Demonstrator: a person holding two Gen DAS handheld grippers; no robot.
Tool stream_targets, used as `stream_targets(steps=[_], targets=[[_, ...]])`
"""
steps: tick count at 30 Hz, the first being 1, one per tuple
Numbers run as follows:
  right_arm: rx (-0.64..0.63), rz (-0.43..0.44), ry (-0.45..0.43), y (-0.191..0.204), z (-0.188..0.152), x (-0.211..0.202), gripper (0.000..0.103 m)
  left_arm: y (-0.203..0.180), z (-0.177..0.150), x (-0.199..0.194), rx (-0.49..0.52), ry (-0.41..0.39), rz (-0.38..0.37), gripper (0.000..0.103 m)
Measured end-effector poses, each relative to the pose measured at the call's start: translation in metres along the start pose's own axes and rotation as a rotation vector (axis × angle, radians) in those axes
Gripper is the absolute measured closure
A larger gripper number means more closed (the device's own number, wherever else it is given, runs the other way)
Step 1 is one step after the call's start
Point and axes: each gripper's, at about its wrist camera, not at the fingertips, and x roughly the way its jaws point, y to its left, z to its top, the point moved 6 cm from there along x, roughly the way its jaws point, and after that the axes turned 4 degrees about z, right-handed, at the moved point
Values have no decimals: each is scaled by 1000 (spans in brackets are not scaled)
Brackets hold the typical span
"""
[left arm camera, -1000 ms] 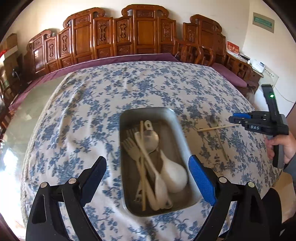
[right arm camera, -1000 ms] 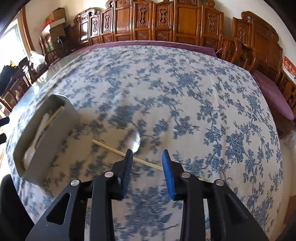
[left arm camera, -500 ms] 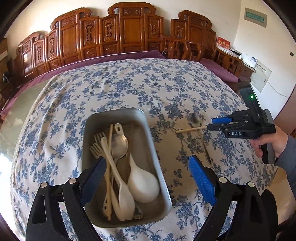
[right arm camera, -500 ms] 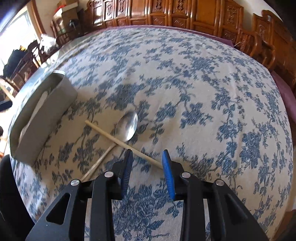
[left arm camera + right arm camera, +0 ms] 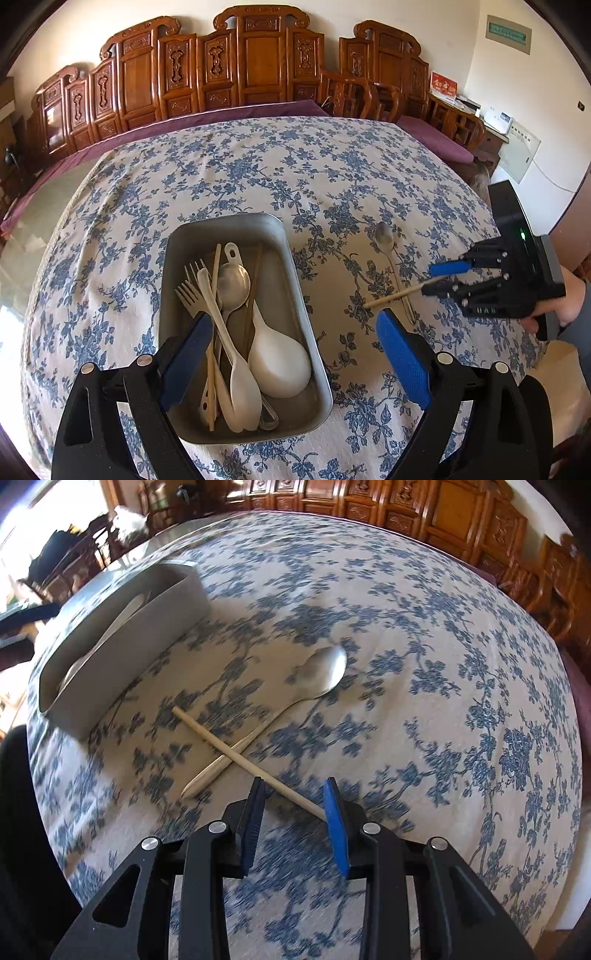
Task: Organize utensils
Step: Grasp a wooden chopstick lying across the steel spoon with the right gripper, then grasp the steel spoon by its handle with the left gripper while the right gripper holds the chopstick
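two fisheye wrist views over one floral tabletop [image 5: 229, 173]

the left view looks down from close above the metal tray [image 5: 295, 295] at frame centre, facing the carved wooden chairs [image 5: 258, 62] along the top. the right view skims low across the cloth, tray [image 5: 147, 627] at upper left. both share the tray, steel spoon [image 5: 325, 668] and chopstick [image 5: 236, 757].

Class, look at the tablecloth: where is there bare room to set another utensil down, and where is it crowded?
Free: the cloth beyond the tray toward the carved chairs, and the cloth to its left. Crowded: inside the tray, and to its right, where the chopstick crosses the metal spoon at the right tongs.
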Motion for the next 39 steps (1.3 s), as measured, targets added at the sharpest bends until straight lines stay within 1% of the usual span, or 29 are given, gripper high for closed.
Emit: stream_targets(steps=[2,4,9,12,15,19,23,27,29,30,35,39], targets=[[-21,-19,-7,5,-2,0,68,-1,-1,-1,-1,-1,-1,16],[-36,-14,-10,10,-3,-1,78,-2,-1,-2,-1,-1,-2,16],[-72,4,4,19,-7,-2,96,-6,-2,-4,5,-1,-5,16],[-78,31,5,22,-11,-4,97,-8,-1,-5,4,-3,-6,16],[-79,34,-9,26,-17,-7,97,-10,1,-4,0,-3,-11,16],[-21,44,-93,21,-23,-27,97,-18,4,0,2,0,-16,16],[75,35,-156,0,-35,-45,97,-32,8,9,12,4,-21,16],[148,12,-171,-25,-51,-50,97,-53,14,23,35,16,-31,16],[187,-15,-169,-38,-60,-52,97,-65,18,31,50,19,-31,17],[199,-22,-169,-43,-63,-52,97,-72,20,37,55,25,-36,17],[251,-87,-162,-63,-79,-52,97,-100,31,64,95,46,-27,29],[280,-112,-170,-71,-84,-51,97,-123,40,93,142,80,-11,35]])
